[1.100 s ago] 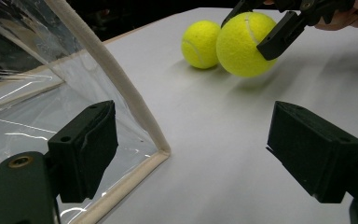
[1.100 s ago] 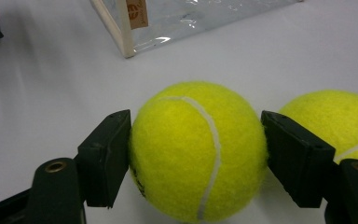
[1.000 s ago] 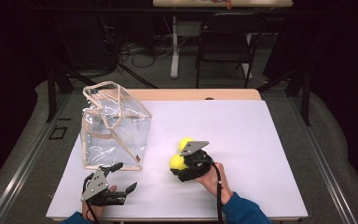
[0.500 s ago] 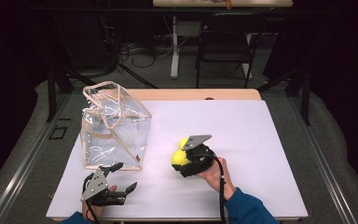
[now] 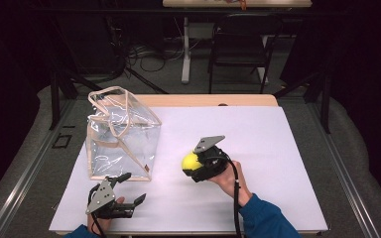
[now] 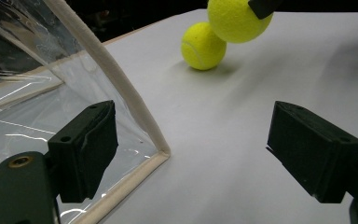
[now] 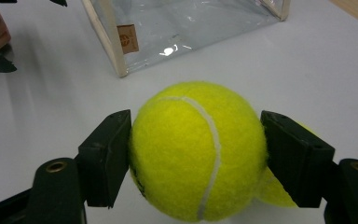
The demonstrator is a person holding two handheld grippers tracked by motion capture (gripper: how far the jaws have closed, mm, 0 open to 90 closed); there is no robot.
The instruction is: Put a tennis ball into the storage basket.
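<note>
Tennis ball [image 7: 196, 151] – clamped between the right gripper [image 5: 198, 166] jaws, pads pressed on both sides, held above the white table [image 5: 278, 148] w/ a second ball [image 6: 203, 46] resting on the table just below it. Clear bag [image 5: 121, 134] stands near, to its left. Left gripper [image 6: 205, 154] – jaws apart, nothing between them, by the bag's corner.

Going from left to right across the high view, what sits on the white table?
Left gripper → clear plastic bag → yellow tennis ball → right gripper that clamps it.
</note>
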